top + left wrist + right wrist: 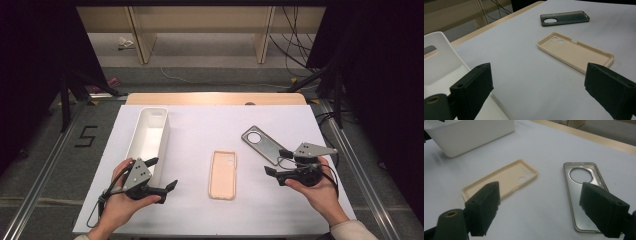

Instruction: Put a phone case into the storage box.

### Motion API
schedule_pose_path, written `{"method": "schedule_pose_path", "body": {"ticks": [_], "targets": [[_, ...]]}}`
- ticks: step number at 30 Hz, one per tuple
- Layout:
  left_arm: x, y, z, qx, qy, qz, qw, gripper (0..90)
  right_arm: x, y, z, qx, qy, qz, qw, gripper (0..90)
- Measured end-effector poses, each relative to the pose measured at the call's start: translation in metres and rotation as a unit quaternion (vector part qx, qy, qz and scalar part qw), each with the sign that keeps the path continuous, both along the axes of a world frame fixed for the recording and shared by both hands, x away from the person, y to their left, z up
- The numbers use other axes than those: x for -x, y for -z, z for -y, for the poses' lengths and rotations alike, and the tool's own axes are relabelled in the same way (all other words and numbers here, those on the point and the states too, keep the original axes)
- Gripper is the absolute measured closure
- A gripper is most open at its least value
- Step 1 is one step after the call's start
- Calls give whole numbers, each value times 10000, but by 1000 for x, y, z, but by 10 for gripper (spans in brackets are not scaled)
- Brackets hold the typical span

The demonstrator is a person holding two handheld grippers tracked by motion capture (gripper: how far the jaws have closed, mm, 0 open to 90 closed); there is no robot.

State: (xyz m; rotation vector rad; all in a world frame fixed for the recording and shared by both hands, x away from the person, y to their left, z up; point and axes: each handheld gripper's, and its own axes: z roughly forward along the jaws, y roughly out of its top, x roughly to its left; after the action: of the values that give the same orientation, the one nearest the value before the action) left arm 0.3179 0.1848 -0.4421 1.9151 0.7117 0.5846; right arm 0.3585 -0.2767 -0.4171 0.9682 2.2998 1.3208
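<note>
Both hand-held grippers, left [167, 186] and right [272, 172], are held wide open and empty, flanking the beige case [223, 174] for grasping.

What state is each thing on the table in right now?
White bin: upright, empty as far as it shows.
Beige phone case: flat, hollow side up, untouched.
Grey phone case: flat, hollow side up, untouched.
Left hand-held gripper: open, holding nothing.
Right hand-held gripper: open, holding nothing.
</note>
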Motion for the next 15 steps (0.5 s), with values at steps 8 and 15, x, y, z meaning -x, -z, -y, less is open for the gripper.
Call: {"method": "schedule_pose_path", "body": {"ticks": [8,15], "targets": [[0,0,0,-6,0,11,10000,81,-8,-1,-1,56,109,27,9999,197],[0,-1,1,2,6,22,10000,87,-35,-6,12,483,493,-49,9976,695]]}}
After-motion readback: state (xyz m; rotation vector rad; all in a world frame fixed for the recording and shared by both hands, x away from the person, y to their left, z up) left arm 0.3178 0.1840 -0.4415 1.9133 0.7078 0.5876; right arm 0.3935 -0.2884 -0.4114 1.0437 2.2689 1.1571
